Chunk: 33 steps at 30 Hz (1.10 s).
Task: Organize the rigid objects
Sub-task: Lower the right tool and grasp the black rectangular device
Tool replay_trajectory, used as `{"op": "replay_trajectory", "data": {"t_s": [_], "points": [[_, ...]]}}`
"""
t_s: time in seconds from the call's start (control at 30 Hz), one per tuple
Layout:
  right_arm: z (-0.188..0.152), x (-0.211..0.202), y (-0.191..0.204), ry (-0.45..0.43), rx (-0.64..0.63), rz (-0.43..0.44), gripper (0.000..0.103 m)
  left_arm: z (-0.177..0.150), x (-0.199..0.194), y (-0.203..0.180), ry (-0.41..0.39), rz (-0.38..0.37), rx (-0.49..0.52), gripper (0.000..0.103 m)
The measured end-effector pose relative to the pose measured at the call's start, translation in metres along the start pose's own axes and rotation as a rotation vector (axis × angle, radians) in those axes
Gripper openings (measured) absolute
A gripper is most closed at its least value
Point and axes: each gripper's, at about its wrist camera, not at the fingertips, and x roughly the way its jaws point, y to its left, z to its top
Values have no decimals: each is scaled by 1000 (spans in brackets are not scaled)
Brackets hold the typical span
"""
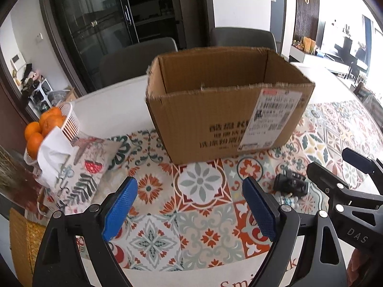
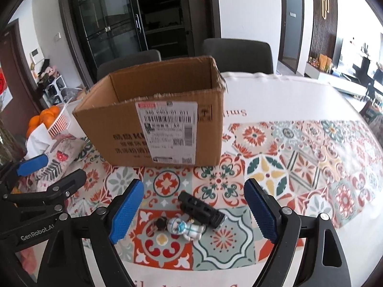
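An open cardboard box (image 1: 215, 119) with a shipping label stands on the patterned tablecloth; it also shows in the right wrist view (image 2: 155, 119). A black ribbed gadget (image 2: 203, 209) and a small white figurine with a blue mask (image 2: 184, 227) lie on the cloth between the fingers of my right gripper (image 2: 194, 212), which is open and empty above them. The gadget (image 1: 290, 183) also shows in the left wrist view. My left gripper (image 1: 189, 205) is open and empty over bare cloth, in front of the box. I cannot see into the box's bottom.
A white basket of oranges (image 1: 43, 129) and a floral tissue pouch (image 1: 79, 167) sit at the left. Two grey chairs (image 1: 136, 57) stand behind the table. The right gripper's arm (image 1: 347, 191) is close at my left gripper's right side.
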Motion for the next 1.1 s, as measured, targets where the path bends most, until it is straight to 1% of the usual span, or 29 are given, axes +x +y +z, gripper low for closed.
{"op": "replay_trajectory", "data": {"t_s": [0.23, 0.33, 0.43, 0.57, 0.73, 0.87, 1.03, 1.1], "points": [[-12, 26, -7, 83, 50, 11, 87, -10, 24, -1, 54, -6, 6, 90], [-17, 36, -8, 108, 75, 22, 87, -12, 32, -2, 61, 7, 27, 90], [-22, 44, -11, 129, 101, 26, 87, -13, 39, -4, 69, 4, 37, 90], [-28, 55, -17, 158, 150, 9, 92, -13, 48, -7, 83, 3, 50, 90], [-32, 72, -24, 201, 197, -6, 92, -13, 59, -9, 102, 7, 53, 90], [-35, 84, -27, 225, 227, -5, 92, -14, 65, -7, 115, 12, 44, 90], [-36, 92, -24, 235, 240, -4, 92, -17, 73, -3, 139, 18, 28, 90], [-36, 98, -24, 243, 235, -19, 92, -19, 76, -3, 146, 22, 29, 90]]}}
